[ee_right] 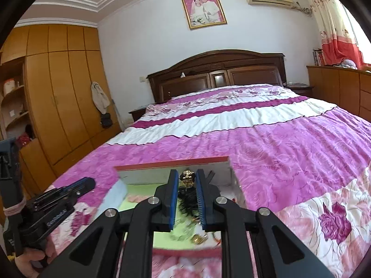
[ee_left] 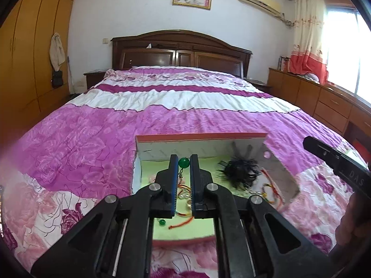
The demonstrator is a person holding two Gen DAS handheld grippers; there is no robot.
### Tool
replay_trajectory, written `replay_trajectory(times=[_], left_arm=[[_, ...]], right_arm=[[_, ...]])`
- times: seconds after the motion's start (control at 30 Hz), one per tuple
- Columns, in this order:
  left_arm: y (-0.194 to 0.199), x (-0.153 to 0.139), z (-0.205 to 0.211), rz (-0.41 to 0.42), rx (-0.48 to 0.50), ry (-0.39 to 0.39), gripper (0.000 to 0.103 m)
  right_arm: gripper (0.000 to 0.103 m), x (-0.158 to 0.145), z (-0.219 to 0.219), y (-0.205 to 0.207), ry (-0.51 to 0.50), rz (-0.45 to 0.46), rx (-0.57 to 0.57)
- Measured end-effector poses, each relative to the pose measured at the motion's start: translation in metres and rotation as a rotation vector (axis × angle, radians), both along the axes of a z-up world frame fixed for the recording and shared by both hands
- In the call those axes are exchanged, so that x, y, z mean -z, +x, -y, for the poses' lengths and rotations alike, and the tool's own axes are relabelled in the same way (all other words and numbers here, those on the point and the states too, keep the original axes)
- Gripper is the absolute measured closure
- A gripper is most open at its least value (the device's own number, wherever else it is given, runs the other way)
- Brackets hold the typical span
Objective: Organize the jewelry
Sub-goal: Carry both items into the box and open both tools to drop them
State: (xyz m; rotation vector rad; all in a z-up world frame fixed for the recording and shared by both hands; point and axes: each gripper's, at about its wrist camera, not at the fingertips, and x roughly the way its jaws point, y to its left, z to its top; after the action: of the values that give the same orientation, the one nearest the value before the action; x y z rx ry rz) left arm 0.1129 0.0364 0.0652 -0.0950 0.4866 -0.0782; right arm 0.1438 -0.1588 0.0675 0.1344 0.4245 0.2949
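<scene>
An open box with a red rim and a green floor lies on the bed; it also shows in the right wrist view. My left gripper is shut on a green bead pendant on a cord, held over the box. My right gripper is shut on a gold ornament, also over the box. In the box lie a black feathery hair piece, red and yellow cords, a small green bead and gold pieces.
The box sits near the foot of a bed with a pink floral quilt. The right gripper's body shows at the right of the left wrist view. Wardrobes stand left, drawers right.
</scene>
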Motion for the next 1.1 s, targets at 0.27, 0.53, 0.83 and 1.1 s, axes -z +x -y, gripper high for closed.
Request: replay_trajectory(times=[0.27, 0.53, 0.83, 1.1], left_arm=[[0.025, 0.028, -0.002, -0.059, -0.027, 0.009, 0.102], [0.047, 0.058, 0.002, -0.207, -0.025, 0.025, 0.102], [0.053, 0.067, 0.009, -0.278, -0.004, 0.038, 0.1], [0.046, 0.061, 0.013, -0.277, 0.01, 0.042, 0.081]], right_arm=[[0.086, 0.03, -0.002, 0.035, -0.065, -0.076, 0.023], [0.086, 0.063, -0.008, 0.063, -0.136, -0.206, 0.031], [0.086, 0.078, -0.007, 0.074, -0.158, -0.286, 0.042], [0.074, 0.068, 0.0, 0.066, -0.094, -0.287, 0.036]])
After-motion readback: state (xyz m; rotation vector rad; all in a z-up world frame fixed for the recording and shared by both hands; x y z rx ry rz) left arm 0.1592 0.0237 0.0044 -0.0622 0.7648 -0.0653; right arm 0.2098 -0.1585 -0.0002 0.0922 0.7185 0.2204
